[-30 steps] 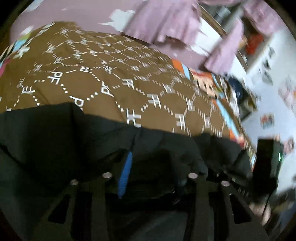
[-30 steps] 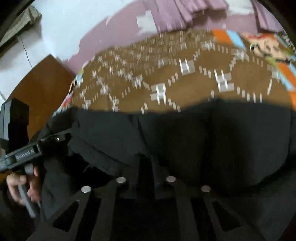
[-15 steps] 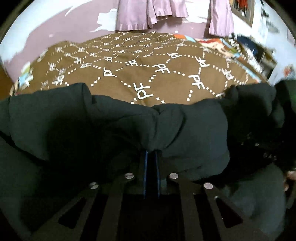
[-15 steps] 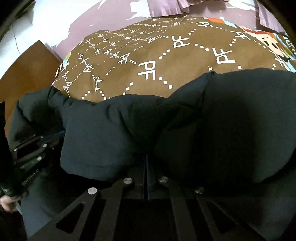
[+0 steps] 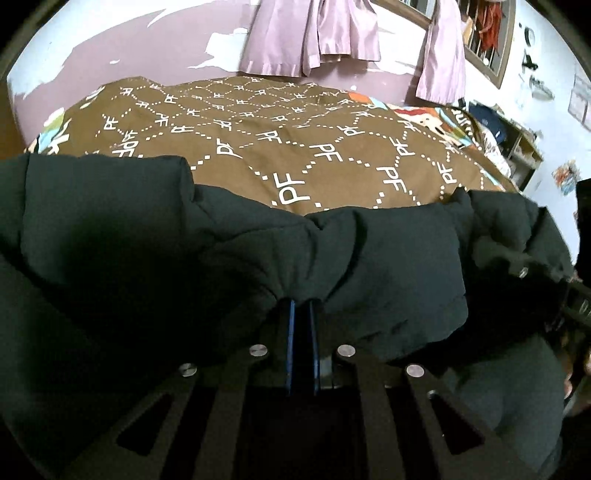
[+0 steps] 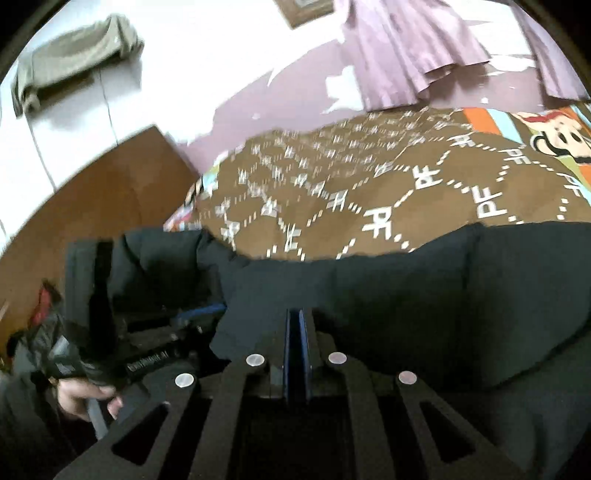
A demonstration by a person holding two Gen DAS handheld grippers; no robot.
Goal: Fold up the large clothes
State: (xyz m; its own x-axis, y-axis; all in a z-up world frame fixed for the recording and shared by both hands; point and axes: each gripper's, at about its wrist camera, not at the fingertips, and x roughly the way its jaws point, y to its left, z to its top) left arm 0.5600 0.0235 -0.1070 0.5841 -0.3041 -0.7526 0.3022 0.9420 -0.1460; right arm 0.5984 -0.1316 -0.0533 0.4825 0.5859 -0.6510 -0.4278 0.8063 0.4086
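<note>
Left tool (image 5: 301, 306) clamped tight on a fold of the black puffy jacket (image 5: 147, 258); its jaws have just been closing. Right tool (image 6: 297, 314) likewise pinched onto the same jacket (image 6: 424, 295). Jacket bunched along the near edge of the bed, on the brown patterned bedspread (image 5: 295, 147). Pink curtains (image 5: 314, 33) behind.

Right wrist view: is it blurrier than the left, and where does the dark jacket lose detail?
Right wrist view: motion-smeared pattern on the far-left part of the brown bedspread, white wall blown out. Left wrist view: sharp, though the black jacket sinks into shadow near the fingers. Both bend at the edges from fisheye.
</note>
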